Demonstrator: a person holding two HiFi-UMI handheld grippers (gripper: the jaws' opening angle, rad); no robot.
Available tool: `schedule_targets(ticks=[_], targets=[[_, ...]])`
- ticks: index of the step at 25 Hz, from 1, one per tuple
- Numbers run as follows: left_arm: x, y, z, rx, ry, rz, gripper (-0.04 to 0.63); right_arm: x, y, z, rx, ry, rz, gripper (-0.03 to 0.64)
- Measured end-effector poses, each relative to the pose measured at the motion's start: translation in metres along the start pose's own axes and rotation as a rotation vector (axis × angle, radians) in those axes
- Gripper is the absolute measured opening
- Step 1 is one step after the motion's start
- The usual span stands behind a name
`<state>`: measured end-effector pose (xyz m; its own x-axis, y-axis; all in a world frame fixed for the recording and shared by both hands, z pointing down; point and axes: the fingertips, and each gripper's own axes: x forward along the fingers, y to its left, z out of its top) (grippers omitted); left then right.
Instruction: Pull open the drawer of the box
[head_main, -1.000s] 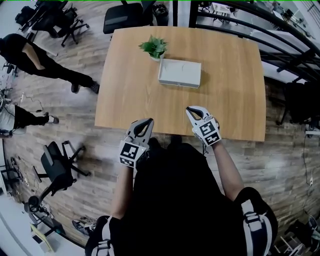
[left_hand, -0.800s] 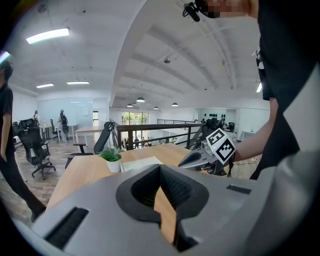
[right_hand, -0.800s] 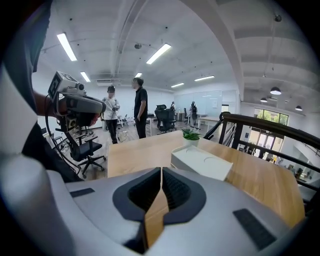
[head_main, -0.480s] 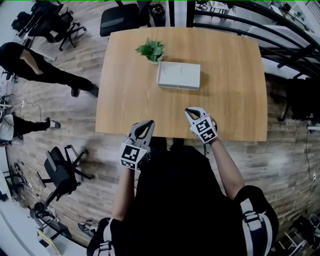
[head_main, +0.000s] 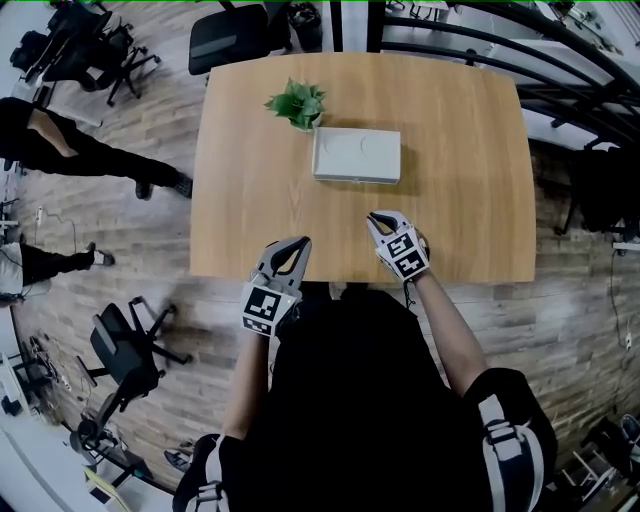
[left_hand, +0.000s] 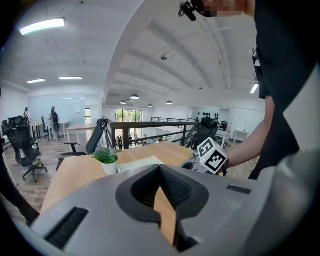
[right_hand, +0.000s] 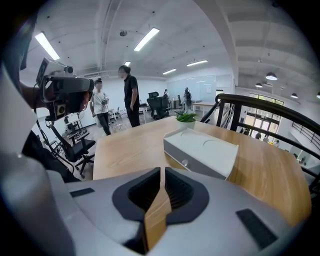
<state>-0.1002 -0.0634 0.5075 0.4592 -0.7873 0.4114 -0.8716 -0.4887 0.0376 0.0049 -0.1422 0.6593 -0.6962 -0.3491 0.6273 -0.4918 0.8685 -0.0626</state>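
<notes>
Since a second ago, left gripper (head_main: 302, 242) and right gripper (head_main: 374, 217) are brought slightly forward over the table (head_main: 460, 230) edge. The white box (head_main: 356, 155) is seen mid-table, drawer unopened, well apart from them. Both grippers are clenched and empty (the approach, it is judged). Next, the right jaws must be parted for the small knob (right_hand: 185, 162).

Shirt (head_main: 360, 400): black, short sleeves.
Left gripper (head_main: 298, 243): grey shell, black pads (left_hand: 142, 190), marker cube (head_main: 259, 307).
Right gripper (head_main: 373, 217): same build.
</notes>
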Motion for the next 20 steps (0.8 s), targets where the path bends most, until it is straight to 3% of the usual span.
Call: schedule_targets(ticks=[9, 20], targets=[[0.015, 0.037, 0.006, 0.008, 0.028, -0.049, 0.023, 0.033, -0.021, 0.004, 0.13, 0.019, -0.056, 0.028], [0.031, 0.045, 0.002, 0.037, 0.077, -0.143, 0.023, 0.08, -0.039, -0.002, 0.243, 0.072, -0.097, 0.052]])
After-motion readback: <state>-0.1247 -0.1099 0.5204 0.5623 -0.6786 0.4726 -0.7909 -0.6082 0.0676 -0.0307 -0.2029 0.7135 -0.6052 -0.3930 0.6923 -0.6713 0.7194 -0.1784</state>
